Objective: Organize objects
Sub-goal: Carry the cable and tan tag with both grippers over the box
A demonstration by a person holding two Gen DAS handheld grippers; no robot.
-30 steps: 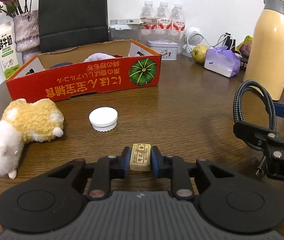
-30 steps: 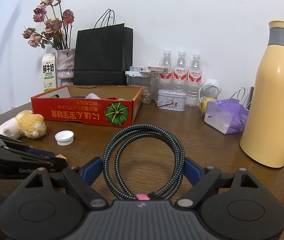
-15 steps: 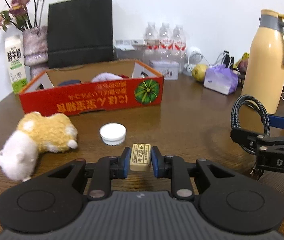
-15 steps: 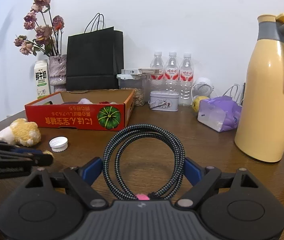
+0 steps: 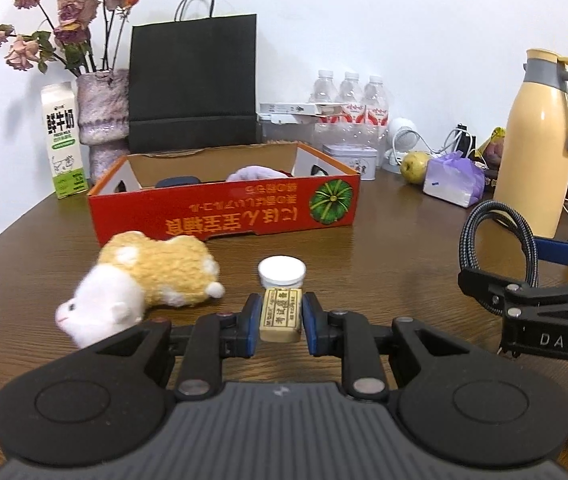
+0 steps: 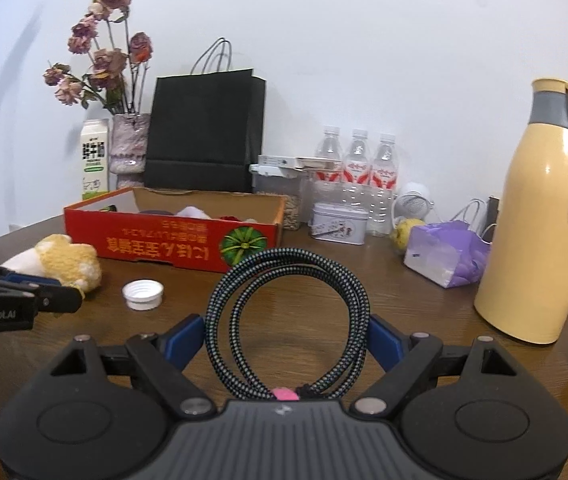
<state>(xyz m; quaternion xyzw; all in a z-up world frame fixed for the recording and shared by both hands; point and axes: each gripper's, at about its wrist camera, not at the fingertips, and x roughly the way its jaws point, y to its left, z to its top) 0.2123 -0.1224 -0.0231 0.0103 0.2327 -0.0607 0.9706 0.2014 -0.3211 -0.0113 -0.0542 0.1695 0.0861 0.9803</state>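
Holding: eraser (image 5: 281,315) is pinched by left claw (image 5: 280,322), above tabletop (image 5: 396,248).
Cable (image 6: 288,320): coil gripped across its width by right claw (image 6: 288,338).
Handling: eraser judged light, firm; cable springy.
Box (image 5: 223,216): well ahead.

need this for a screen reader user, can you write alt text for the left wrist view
The left gripper is shut on a small beige eraser above a brown table, with a white cap and a plush hamster just beyond. Farther back is an open red box; at right, the right gripper holds a coiled braided cable.
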